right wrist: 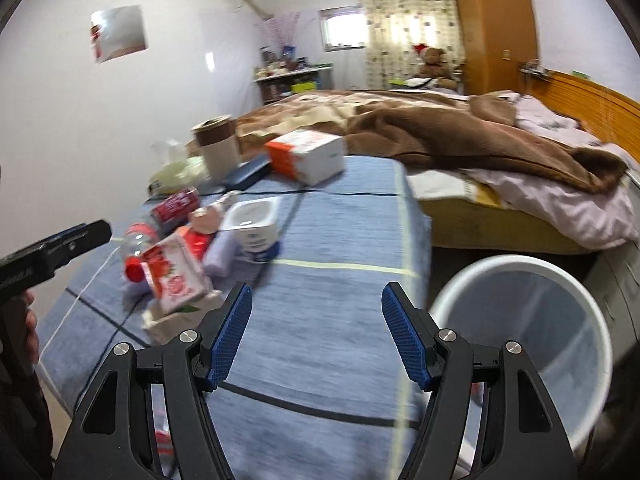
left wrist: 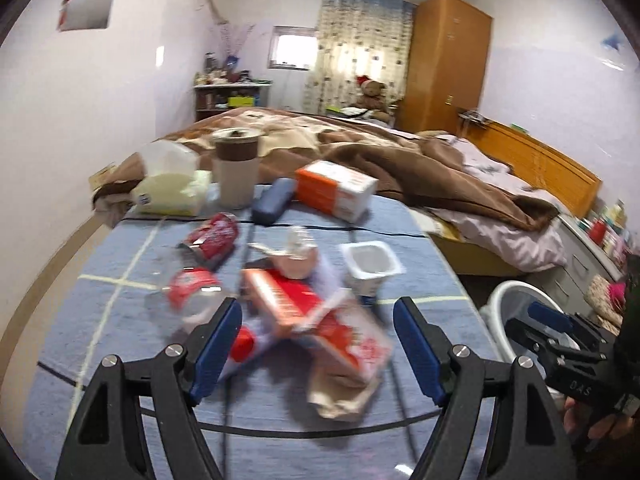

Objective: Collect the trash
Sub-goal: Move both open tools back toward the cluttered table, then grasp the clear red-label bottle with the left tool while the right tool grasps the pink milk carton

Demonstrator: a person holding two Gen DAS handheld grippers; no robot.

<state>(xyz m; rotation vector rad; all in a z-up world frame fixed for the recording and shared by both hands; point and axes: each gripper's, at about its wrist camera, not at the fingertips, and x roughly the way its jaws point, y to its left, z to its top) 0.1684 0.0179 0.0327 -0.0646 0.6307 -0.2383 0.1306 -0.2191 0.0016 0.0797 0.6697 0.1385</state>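
A pile of trash lies on the blue cloth-covered table [left wrist: 120, 360]: a red and white carton [left wrist: 320, 320], a clear plastic bottle with a red label [left wrist: 188, 292], a crushed red can [left wrist: 212, 238], a pink cup [left wrist: 298, 262] and a white yogurt cup [left wrist: 370, 264]. My left gripper [left wrist: 318, 342] is open, its jaws on either side of the carton, just above it. My right gripper [right wrist: 316, 334] is open and empty over bare cloth, right of the pile [right wrist: 176, 272]. A white trash bin [right wrist: 520, 344] stands on the floor at the table's right.
At the table's far end stand an orange and white box [left wrist: 336, 190], a dark blue case [left wrist: 272, 200], a lidded beige cup [left wrist: 236, 172] and a tissue pack [left wrist: 172, 188]. A bed with a brown blanket [left wrist: 400, 160] lies beyond. A wall runs along the left.
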